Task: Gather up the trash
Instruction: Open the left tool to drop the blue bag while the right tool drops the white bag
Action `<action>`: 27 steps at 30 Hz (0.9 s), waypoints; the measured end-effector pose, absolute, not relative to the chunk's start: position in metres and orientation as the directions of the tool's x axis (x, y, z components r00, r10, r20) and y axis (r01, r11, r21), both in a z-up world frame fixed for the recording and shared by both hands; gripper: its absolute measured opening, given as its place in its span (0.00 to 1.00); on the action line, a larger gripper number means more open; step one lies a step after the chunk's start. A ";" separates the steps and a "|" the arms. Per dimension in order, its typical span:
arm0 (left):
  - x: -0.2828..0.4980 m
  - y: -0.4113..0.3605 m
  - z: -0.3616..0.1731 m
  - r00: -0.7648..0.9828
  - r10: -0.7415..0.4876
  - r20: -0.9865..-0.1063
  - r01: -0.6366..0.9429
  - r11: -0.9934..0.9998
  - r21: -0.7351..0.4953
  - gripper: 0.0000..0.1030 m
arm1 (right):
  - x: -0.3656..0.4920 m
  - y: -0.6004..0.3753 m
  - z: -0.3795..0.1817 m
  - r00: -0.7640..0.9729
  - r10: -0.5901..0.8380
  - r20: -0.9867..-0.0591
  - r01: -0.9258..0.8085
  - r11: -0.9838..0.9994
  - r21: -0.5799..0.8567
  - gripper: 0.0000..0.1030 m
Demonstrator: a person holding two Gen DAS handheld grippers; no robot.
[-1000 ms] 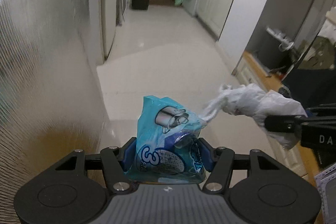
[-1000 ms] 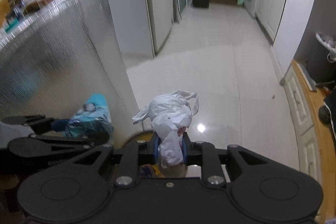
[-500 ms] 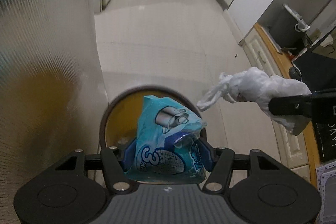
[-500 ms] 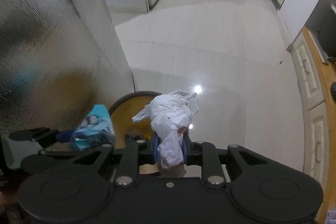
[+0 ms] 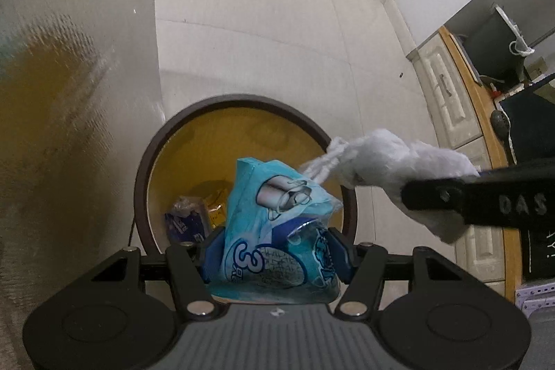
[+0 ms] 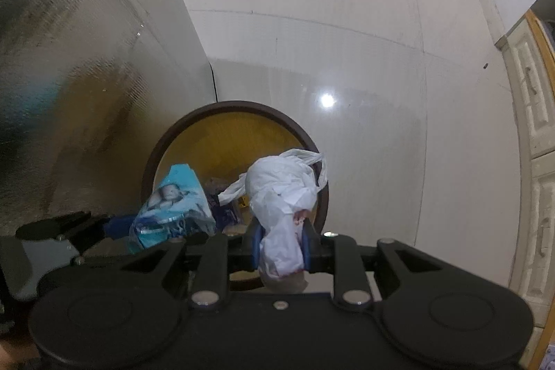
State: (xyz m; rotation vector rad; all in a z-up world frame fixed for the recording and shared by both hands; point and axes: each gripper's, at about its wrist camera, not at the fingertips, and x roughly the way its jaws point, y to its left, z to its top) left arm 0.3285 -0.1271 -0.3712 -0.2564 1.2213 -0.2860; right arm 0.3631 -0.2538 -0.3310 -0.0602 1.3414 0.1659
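— Two pieces of trash are in the air: one blue wrapper (image 5: pixel 277 231) in the left gripper (image 5: pixel 277 252), one knotted white plastic bag (image 6: pixel 281 196) in the right gripper (image 6: pixel 279 248). Both hang over the round bin (image 5: pixel 242 99) on the floor.

— How do they handle?

— Probably light, soft and crinkly. The left fingers stand half apart, pressing the wrapper's sides; the right fingers are nearly together on the bag's tail. I count at least two wrappers already inside the bin.

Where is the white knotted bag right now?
The white knotted bag is clamped in the right gripper, above the round bin's rim, right of the blue wrapper.
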 end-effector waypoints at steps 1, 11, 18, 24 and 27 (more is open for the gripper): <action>0.331 -0.131 -0.376 0.307 -0.349 -0.885 0.080 0.936 -0.342 0.60 | 0.367 -0.252 -0.335 0.209 0.081 -0.975 -0.151 0.987 0.049 0.23; 0.334 -0.135 -0.389 0.284 -0.348 -0.893 0.091 0.937 -0.336 0.61 | 0.382 -0.231 -0.346 0.224 0.113 -0.968 -0.181 0.981 0.072 0.28; 0.336 -0.135 -0.392 0.285 -0.352 -0.891 0.077 0.935 -0.345 0.75 | 0.380 -0.232 -0.341 0.229 0.088 -0.969 -0.170 0.984 0.050 0.43; 0.337 -0.138 -0.399 0.213 -0.326 -0.921 0.092 0.945 -0.313 0.82 | 0.375 -0.243 -0.346 0.202 0.092 -0.975 -0.170 0.984 0.058 0.44; 0.336 -0.142 -0.399 0.182 -0.301 -0.936 0.117 0.952 -0.283 0.84 | 0.371 -0.247 -0.346 0.198 0.105 -0.974 -0.175 0.982 0.070 0.47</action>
